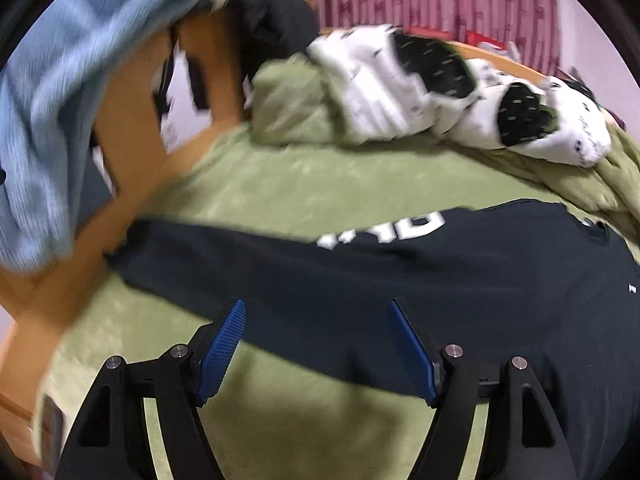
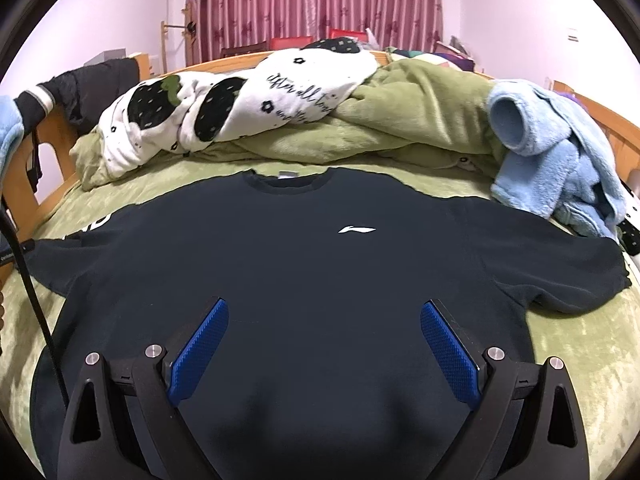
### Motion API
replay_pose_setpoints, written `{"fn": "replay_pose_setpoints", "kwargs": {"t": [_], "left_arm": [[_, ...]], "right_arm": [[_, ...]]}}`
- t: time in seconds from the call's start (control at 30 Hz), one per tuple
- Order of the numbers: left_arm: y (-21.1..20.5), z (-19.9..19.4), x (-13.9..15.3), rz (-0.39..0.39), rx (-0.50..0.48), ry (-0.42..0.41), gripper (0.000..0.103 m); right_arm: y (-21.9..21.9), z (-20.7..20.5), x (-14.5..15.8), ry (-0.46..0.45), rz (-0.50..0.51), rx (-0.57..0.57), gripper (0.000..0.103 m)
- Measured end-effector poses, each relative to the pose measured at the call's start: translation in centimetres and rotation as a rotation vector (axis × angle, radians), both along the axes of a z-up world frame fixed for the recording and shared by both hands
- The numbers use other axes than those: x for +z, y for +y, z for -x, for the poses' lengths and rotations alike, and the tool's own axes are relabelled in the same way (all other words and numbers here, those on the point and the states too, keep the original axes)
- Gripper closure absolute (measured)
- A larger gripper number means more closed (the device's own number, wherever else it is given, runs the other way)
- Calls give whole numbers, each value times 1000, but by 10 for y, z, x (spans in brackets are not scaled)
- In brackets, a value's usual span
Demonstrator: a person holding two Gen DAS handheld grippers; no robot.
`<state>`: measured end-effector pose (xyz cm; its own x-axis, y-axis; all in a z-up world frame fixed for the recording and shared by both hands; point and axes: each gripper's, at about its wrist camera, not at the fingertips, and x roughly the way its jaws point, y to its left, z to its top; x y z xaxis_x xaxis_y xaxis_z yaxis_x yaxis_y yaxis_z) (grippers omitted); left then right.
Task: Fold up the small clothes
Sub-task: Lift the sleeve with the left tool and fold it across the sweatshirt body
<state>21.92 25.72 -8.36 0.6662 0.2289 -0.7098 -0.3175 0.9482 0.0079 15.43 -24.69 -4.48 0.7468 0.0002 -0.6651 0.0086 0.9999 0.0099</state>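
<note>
Dark navy long-sleeved sweatshirt (image 2: pixel 320 264) lies flat, front up, on green fleece bed cover (image 2: pixel 580 360). Left gripper (image 1: pixel 316 344) and right gripper (image 2: pixel 324 344): fingers wide, empty, over the hem. Step: starting the fold. Next, likely: pinch a sleeve, bring it inward

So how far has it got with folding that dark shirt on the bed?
Done: the dark shirt lies spread flat, front up, on the green bedcover. In hand: nothing; the left gripper and right gripper hover over it, jaws open. Left: every fold; both sleeves lie out sideways.
</note>
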Motion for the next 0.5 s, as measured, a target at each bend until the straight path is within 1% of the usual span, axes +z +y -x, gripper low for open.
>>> {"fn": "replay_pose_setpoints", "kwargs": {"t": [0.07,0.17,0.33,0.4,0.47,0.5], "left_arm": [[19,-1,-17,41,24,15,32],[36,-5,-38,80,39,40,33],[53,-15,-60,130,45,47,34],[58,-22,-68,150,56,60,39],[61,-29,-73,157,60,55,41],[61,-33,-73,155,58,51,46]], "right_arm": [[8,0,-2,7,10,17,7],[17,-2,-6,21,18,32,7],[23,-10,-16,59,-13,30,7],[23,-13,-21,74,-21,30,7],[22,-15,-25,85,-45,49,7],[22,-16,-26,90,-49,48,7]]}}
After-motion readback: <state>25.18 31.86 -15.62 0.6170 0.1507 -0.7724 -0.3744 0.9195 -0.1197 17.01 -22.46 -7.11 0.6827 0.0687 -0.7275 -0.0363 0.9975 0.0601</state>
